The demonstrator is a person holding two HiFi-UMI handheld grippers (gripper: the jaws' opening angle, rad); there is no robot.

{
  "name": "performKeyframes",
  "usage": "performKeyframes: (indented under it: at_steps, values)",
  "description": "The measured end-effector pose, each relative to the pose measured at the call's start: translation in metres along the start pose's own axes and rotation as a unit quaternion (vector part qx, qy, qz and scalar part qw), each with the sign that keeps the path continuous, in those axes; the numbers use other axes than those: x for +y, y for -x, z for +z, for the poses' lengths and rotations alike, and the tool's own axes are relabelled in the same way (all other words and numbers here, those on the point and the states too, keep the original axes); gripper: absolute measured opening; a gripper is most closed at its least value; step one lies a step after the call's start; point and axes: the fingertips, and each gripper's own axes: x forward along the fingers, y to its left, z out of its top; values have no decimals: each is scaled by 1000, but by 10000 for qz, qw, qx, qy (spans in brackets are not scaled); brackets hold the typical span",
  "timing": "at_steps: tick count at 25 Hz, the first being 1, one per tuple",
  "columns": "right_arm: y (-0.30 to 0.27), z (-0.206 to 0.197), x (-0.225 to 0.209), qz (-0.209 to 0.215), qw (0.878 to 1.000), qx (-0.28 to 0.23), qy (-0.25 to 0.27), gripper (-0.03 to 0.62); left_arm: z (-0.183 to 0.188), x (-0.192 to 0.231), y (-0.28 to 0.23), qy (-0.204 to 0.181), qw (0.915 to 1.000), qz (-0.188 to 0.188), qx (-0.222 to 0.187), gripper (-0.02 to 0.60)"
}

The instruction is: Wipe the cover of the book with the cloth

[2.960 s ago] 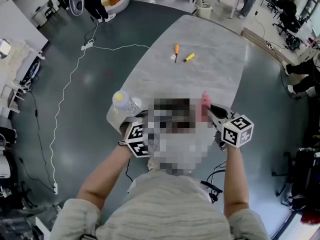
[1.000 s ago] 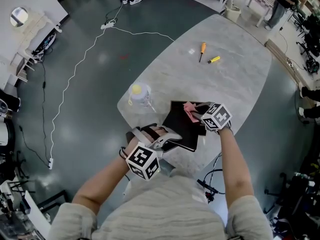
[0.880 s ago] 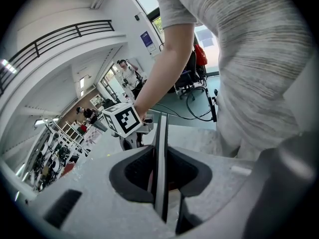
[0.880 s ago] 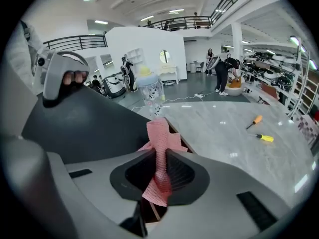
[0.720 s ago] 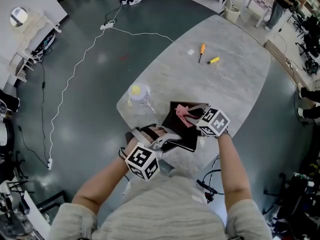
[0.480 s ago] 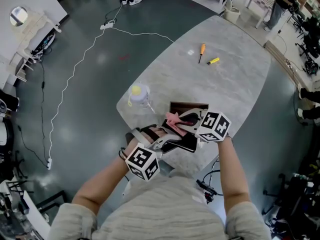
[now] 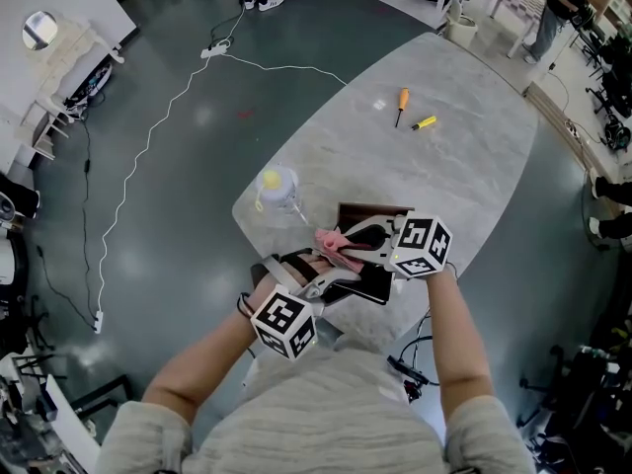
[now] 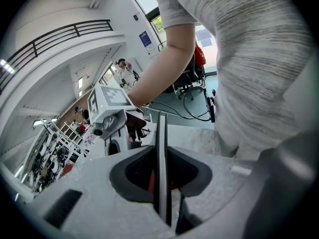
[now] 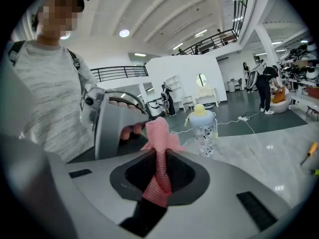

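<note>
While the left tool [image 7: 321, 276] pinches the book [image 7: 367, 284] by its near edge at the near end of the desk [image 7: 434, 166], the right tool [image 7: 346, 250], clenched on the pink cloth [image 7: 334, 245], sits at the cover's left side, cover stretching rightward and away from it.

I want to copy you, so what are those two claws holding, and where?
The right claw pinches the pink cloth at a bunched-up fold. The left claw clamps the book by its thin edge.
</note>
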Motion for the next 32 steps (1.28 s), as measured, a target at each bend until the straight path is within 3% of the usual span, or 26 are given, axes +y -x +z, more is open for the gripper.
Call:
performKeyframes:
  at_steps: [9,17,26,32]
  values:
    - [-1,-39,-68,-1351,9888,517,-368,52,-1,1,2,43,10000,8,-20,78]
    - [13,-73,-112,-2424,9607,1217,-594,52,-1,6,1,66,10000,7,-34,78]
    - [55,-108,-102,-3008,9322,1880,-720,52,-2,9,3,96,9999,27,-29,78]
    - [83,-101,-58,-3095,9340,1188,-1334,52,0,10,1,97,10000,-5,-11,78]
